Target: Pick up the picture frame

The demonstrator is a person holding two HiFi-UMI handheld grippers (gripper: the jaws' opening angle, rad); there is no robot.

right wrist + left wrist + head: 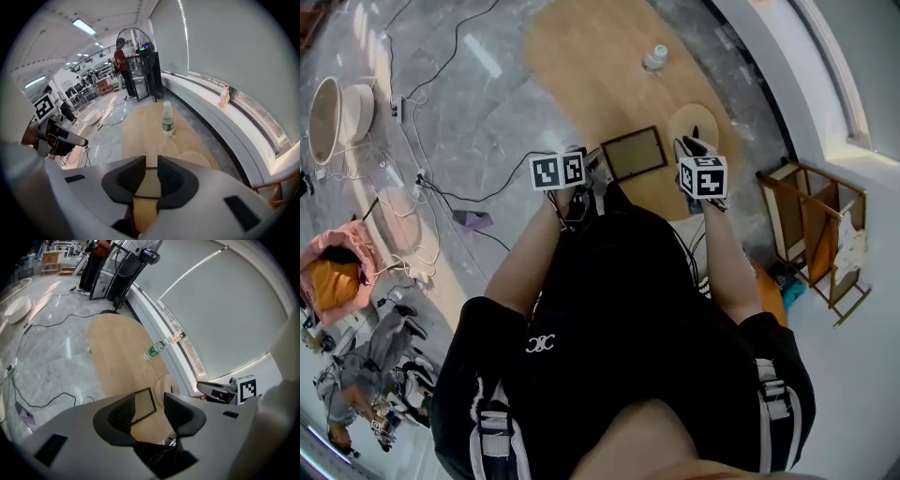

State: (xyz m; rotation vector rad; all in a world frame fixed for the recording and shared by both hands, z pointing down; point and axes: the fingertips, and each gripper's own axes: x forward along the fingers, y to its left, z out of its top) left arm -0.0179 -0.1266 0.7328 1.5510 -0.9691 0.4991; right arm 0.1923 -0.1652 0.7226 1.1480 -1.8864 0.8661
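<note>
The picture frame (633, 153), dark-rimmed with a pale pane, lies flat on the near end of the long wooden table (581, 56). My left gripper (589, 167) hovers just by its left edge, and my right gripper (694, 148) just by its right side. In the left gripper view the left gripper (150, 408) is wide open and empty, and the frame (144, 404) shows below, between the jaws. The right gripper (151, 171) stands open by a narrow gap with nothing pressed in it. Through that gap I see part of the frame (148, 183).
A clear water bottle (654, 58) stands farther up the table. A round wooden disc (698, 120) lies under the right gripper. A wooden rack (811, 230) stands at the right, cables (412, 178) and basins (337, 112) on the floor at the left. A person (123, 61) stands by a big fan (137, 49).
</note>
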